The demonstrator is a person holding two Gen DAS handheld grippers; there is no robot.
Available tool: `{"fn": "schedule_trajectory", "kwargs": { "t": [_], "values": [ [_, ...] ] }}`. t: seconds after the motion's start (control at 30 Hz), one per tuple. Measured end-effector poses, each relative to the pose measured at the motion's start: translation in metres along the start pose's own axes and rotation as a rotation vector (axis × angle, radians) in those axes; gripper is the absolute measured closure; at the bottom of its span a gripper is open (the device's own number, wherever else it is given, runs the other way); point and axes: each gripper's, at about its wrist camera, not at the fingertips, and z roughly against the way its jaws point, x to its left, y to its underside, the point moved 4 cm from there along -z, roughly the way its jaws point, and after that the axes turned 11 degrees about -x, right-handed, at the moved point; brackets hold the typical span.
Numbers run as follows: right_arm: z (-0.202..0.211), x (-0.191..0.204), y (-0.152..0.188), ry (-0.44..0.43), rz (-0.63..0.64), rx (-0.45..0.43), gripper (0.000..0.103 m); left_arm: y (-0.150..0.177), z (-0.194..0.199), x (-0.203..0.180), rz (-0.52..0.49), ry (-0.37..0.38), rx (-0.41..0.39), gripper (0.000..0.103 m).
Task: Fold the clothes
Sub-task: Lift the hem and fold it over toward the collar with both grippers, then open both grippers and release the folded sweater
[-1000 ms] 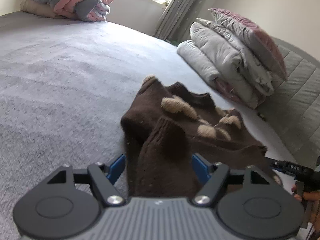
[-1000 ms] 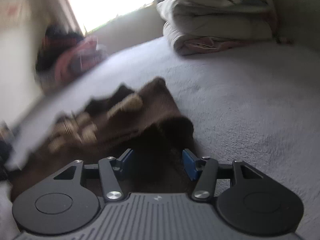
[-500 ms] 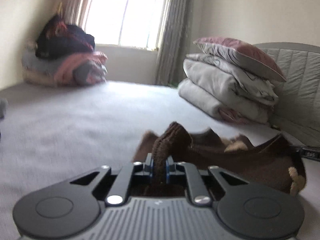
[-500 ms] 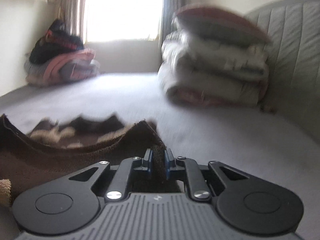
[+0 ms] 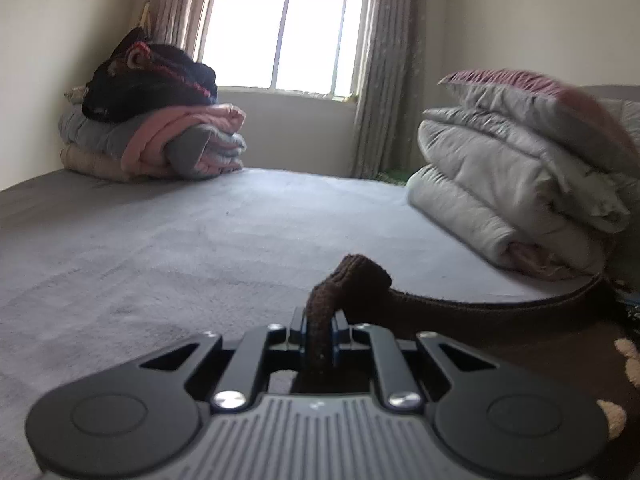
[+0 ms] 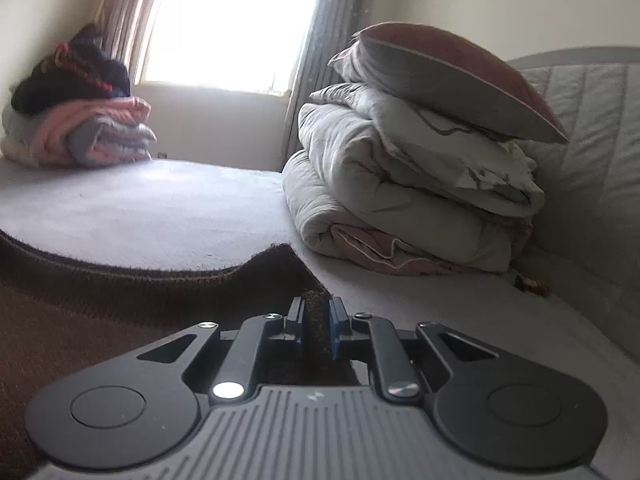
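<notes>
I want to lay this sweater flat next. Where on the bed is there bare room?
The wide grey bed surface ahead lies bare, bordered by the pile of folded blankets at the far left under the window and the stacked duvets on the right by the headboard. Both claws, left claw and right claw, hold the brown sweater up. Crowding is along the right side.

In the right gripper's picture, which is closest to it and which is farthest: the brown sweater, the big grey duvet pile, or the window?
1. Brown sweater: pinched in the right gripper.
2. Grey duvet pile: ahead, to the right.
3. Window: far wall, upper left.
</notes>
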Motion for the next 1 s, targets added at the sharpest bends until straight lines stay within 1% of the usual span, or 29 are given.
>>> {"fn": "schedule_trajectory", "kwargs": {
  "t": [0.1, 0.17, 0.23, 0.33, 0.4, 0.5, 0.53, 0.63, 0.67, 0.7, 0.77, 0.8, 0.83, 0.87, 0.93, 1.0],
  "values": [
    [-0.024, 0.009, 0.001, -0.002, 0.050, 0.018, 0.089, 0.006, -0.023, -0.001, -0.028, -0.031, 0.029, 0.091],
    [-0.036, 0.016, 0.003, -0.002, 0.083, 0.036, 0.089, 0.012, -0.036, -0.003, -0.049, -0.046, 0.073, 0.091],
    [-0.049, 0.022, 0.010, -0.002, 0.102, 0.072, 0.089, 0.019, -0.050, -0.004, -0.069, -0.060, 0.118, 0.091],
    [-0.068, 0.030, 0.026, 0.002, 0.129, 0.150, 0.089, 0.029, -0.069, -0.006, -0.094, -0.079, 0.193, 0.091],
    [-0.076, 0.038, 0.038, 0.002, 0.167, 0.201, 0.089, 0.033, -0.076, -0.007, -0.099, -0.091, 0.227, 0.090],
    [-0.082, 0.048, 0.041, 0.008, 0.238, 0.232, 0.088, 0.037, -0.083, -0.007, -0.103, -0.105, 0.265, 0.088],
    [-0.083, 0.050, 0.041, 0.007, 0.256, 0.243, 0.085, 0.037, -0.083, -0.007, -0.104, -0.108, 0.272, 0.087],
    [-0.080, 0.053, 0.036, 0.000, 0.289, 0.252, 0.084, 0.030, -0.078, -0.009, -0.126, -0.109, 0.277, 0.077],
    [-0.075, 0.052, 0.032, -0.003, 0.286, 0.251, 0.079, 0.025, -0.075, -0.008, -0.132, -0.118, 0.271, 0.067],
    [-0.070, 0.050, 0.027, -0.003, 0.271, 0.252, 0.076, 0.018, -0.069, -0.008, -0.129, -0.128, 0.254, 0.062],
    [-0.057, 0.046, 0.011, -0.015, 0.219, 0.245, 0.063, 0.003, -0.053, -0.009, -0.106, -0.132, 0.205, 0.059],
    [-0.047, 0.045, 0.003, -0.031, 0.189, 0.224, 0.061, -0.004, -0.043, -0.012, -0.084, -0.123, 0.181, 0.054],
    [-0.038, 0.046, -0.006, -0.042, 0.164, 0.197, 0.058, -0.010, -0.035, -0.015, -0.059, -0.104, 0.164, 0.051],
    [-0.028, 0.047, -0.014, -0.056, 0.137, 0.173, 0.052, -0.016, -0.026, -0.019, -0.034, -0.085, 0.148, 0.048],
    [-0.010, 0.057, -0.024, -0.104, 0.066, 0.161, 0.046, -0.018, -0.013, -0.031, 0.002, -0.033, 0.146, 0.046],
    [0.005, 0.072, -0.027, -0.164, -0.006, 0.171, 0.046, -0.009, -0.004, -0.045, 0.011, 0.012, 0.158, 0.045]
  ]
}}
